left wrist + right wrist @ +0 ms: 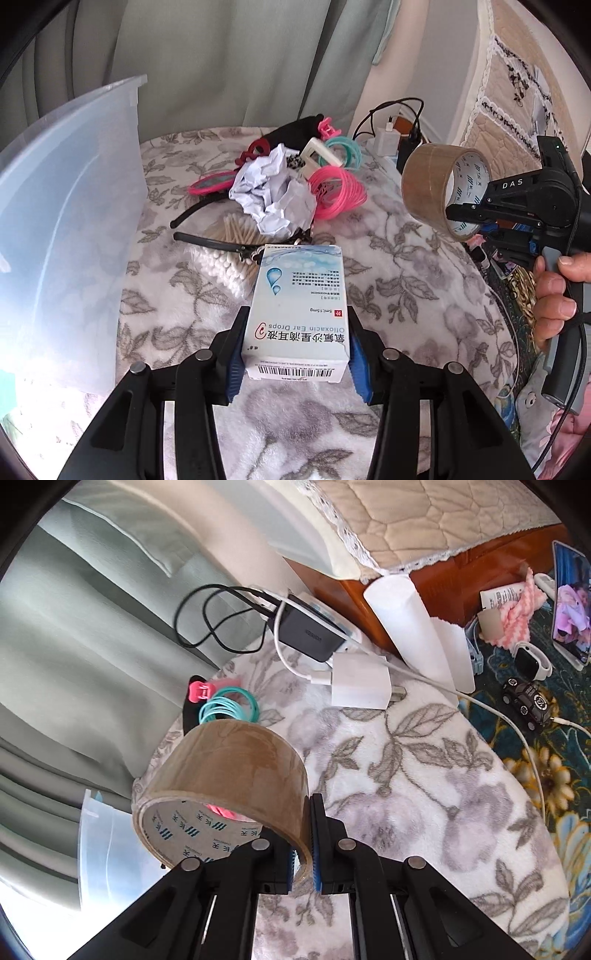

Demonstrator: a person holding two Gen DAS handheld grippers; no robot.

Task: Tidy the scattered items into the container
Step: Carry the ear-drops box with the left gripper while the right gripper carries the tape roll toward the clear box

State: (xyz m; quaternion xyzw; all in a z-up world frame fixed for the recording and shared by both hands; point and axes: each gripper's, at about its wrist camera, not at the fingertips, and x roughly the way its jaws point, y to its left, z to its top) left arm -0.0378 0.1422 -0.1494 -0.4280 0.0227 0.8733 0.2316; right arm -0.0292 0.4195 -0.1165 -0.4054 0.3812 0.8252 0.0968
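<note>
My path to the clear tub (66, 206) on my left is open over bare blanket (406, 266). Ahead, a heap of crumpled paper (273, 192), cotton swabs (229, 254) and hair bands (336, 192) blocks the middle; chargers (332, 653) crowd the far edge.

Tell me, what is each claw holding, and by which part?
Left claw: ear drops box, clamped across its barcode end. Right claw: brown tape roll, pinched through its wall at the rim.

Translucent plastic storage bin (70, 206): cut off at left frame edge. Crumpled white paper (273, 192) hides part of the wooden cotton swabs (229, 254). Small print on white ear-drops carton (299, 310) illegible.
</note>
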